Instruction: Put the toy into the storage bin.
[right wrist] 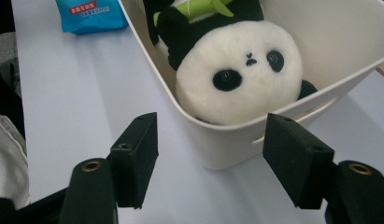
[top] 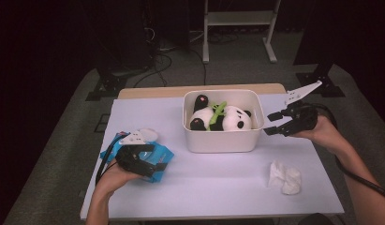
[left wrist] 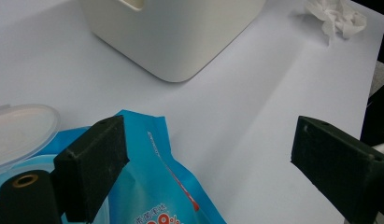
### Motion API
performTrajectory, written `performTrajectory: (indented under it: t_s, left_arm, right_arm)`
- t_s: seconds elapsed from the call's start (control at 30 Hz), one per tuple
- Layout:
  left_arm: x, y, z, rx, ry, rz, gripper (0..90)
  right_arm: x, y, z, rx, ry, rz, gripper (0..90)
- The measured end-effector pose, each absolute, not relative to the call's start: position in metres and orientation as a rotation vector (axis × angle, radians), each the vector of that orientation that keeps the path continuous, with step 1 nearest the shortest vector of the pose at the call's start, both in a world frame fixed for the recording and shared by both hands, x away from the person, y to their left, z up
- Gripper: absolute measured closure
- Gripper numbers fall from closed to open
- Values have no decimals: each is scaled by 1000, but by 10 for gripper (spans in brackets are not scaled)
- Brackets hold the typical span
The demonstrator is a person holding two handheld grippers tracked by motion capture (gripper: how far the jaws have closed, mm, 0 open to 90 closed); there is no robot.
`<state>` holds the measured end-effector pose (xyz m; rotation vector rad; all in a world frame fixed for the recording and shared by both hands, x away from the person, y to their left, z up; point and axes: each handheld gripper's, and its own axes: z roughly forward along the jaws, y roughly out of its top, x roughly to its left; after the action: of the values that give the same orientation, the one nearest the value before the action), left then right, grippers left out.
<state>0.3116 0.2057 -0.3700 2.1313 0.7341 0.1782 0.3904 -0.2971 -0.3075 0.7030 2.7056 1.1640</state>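
A white bin (top: 218,140) stands mid-table with a panda plush (top: 227,119) lying in it, a green piece on its chest. My right gripper (top: 273,123) hovers just right of the bin, open, nothing between its jaws. In the right gripper view the jaws of that gripper (right wrist: 213,154) straddle the bin's near corner (right wrist: 227,144) without touching it, and the panda's face (right wrist: 241,70) looks up. My left gripper (top: 150,161) rests open over a blue wet-wipes pack (top: 164,154). One of its jaws lies over the pack (left wrist: 152,186) and the other over bare table.
The pack's translucent lid (left wrist: 21,130) is flipped open. A crumpled white tissue (top: 285,177) lies on the table's front right. The white tabletop (top: 218,187) has free room in front of the bin. Stands and cables sit on the floor beyond the table.
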Motion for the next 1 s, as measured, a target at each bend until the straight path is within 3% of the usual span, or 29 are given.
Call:
performTrajectory:
  t_s: [1.0]
  left_arm:
    - [312, 203, -371, 2132, 729, 182, 96]
  right_arm:
    - [360, -330, -359, 870, 2664, 1250, 298]
